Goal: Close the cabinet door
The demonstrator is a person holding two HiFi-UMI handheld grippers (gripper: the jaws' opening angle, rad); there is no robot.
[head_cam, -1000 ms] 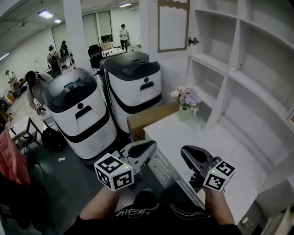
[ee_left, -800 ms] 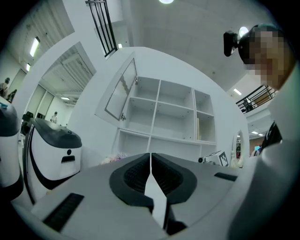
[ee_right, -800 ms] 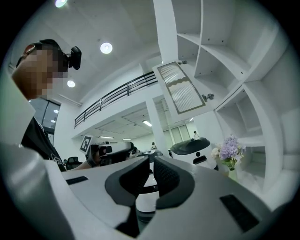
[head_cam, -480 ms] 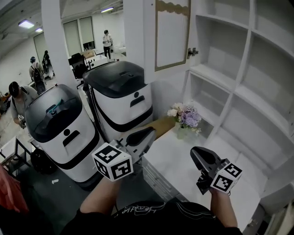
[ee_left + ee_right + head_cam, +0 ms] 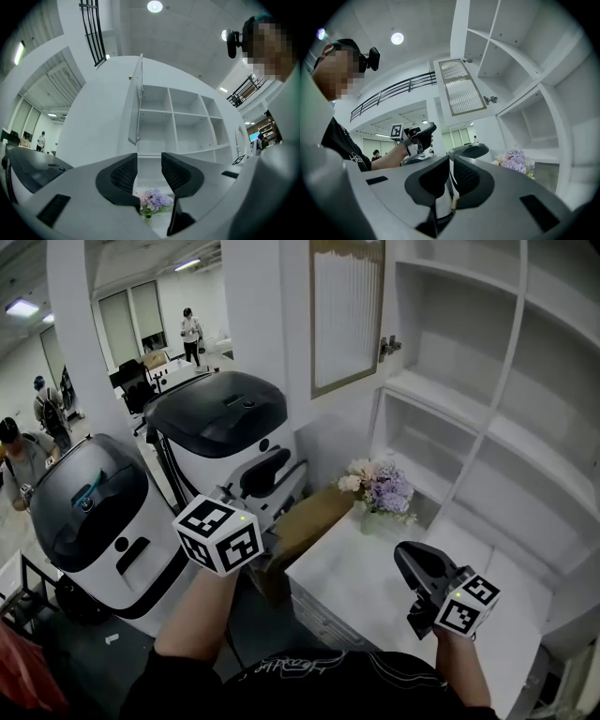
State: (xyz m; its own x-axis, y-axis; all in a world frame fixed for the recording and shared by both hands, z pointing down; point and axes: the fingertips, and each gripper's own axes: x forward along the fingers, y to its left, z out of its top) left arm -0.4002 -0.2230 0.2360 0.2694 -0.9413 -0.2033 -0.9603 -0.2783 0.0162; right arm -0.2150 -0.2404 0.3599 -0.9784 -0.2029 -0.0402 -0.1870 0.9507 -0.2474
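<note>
Barely started tbh. Cabinet door [image 5: 347, 320] swung wide open, up above and ahead of left claw [image 5: 270, 472], well apart, no contact. Left claw jaws opening, nothing between. Right claw [image 5: 419, 565] low over countertop [image 5: 356, 568], clenched, empty. Reach plus push-shut all left.

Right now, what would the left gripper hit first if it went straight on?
Probably the open white cabinet, in a shelf compartment just right of its door, above the flowers. Nothing nearer shows, but depth is unclear. The left gripper, jaws opening, is empty.
</note>
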